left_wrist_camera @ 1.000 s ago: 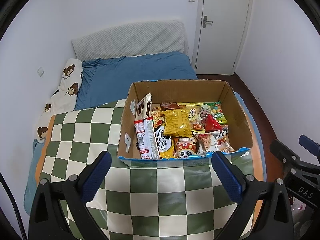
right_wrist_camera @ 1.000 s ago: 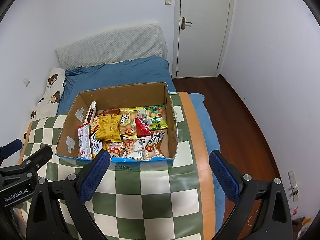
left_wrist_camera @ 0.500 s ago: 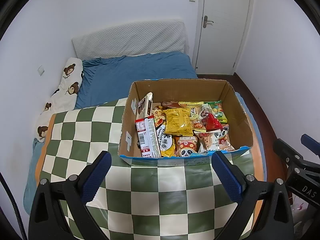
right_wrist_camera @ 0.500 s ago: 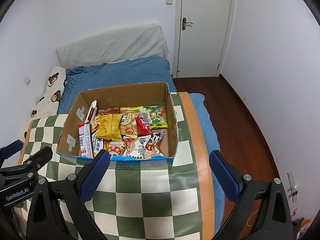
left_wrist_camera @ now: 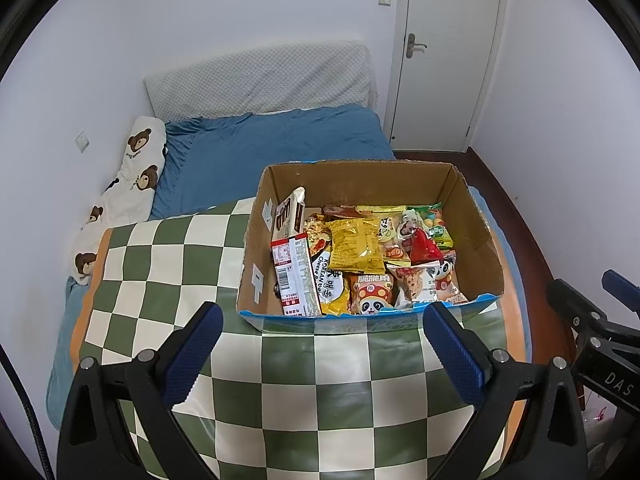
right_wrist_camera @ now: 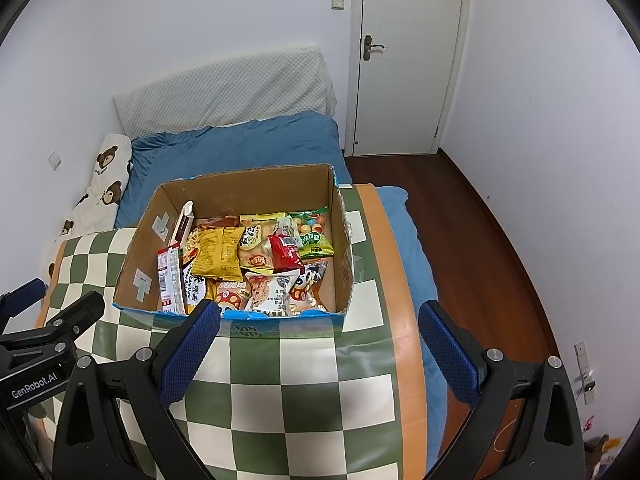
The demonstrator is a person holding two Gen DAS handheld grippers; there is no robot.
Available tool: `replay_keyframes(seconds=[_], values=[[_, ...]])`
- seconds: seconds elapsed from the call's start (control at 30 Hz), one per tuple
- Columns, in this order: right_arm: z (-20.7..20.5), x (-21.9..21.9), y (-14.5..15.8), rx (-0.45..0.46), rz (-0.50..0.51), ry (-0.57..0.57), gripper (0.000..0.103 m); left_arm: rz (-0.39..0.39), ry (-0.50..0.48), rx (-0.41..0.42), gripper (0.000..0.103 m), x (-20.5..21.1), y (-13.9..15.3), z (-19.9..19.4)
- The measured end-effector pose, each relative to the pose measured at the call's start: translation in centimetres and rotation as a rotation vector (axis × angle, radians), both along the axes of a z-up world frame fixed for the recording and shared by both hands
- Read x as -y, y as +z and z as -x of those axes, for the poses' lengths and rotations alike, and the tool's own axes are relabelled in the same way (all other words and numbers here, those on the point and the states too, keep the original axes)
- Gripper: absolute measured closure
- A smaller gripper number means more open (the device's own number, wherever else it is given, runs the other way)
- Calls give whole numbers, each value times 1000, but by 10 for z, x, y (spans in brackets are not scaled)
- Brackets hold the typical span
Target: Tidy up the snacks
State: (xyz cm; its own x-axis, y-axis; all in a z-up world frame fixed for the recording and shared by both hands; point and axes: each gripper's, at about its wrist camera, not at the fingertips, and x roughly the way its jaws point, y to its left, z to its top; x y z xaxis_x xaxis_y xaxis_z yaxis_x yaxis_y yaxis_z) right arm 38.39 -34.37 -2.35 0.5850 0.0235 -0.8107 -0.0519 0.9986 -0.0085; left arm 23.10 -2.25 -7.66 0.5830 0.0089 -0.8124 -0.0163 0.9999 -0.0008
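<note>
An open cardboard box (left_wrist_camera: 476, 216) (right_wrist_camera: 140, 236) stands on a green-and-cream checkered cloth (left_wrist_camera: 160, 264) (right_wrist_camera: 304, 396). Several snack packets fill it: a yellow bag (left_wrist_camera: 354, 244) (right_wrist_camera: 218, 254), a red pouch (left_wrist_camera: 424, 246) (right_wrist_camera: 286, 254), a panda packet (left_wrist_camera: 370, 288) and a red-and-white box (left_wrist_camera: 294, 276) (right_wrist_camera: 170, 276) upright at the left wall. My left gripper (left_wrist_camera: 320, 316) hangs open just short of the box's near wall, nothing between its blue pads. My right gripper (right_wrist_camera: 318, 314) is open too, in front of the box's near right corner.
The cloth covers the foot of a bed with a blue sheet (left_wrist_camera: 272, 148) and a bear-print pillow (left_wrist_camera: 128, 184). A closed white door (right_wrist_camera: 408, 56) and dark wood floor (right_wrist_camera: 472, 232) lie to the right. White walls close in on both sides.
Both grippers have eased back and a little higher, so the box sits slightly farther up in each view. Neither gripper has changed its opening; the snacks have not moved.
</note>
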Motion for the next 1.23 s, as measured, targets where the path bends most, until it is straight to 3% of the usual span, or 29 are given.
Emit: replay_keyframes(seconds=[1.23], values=[[3, -1, 7, 10, -2, 10, 2, -5, 20, 7, 1, 0, 7, 0]])
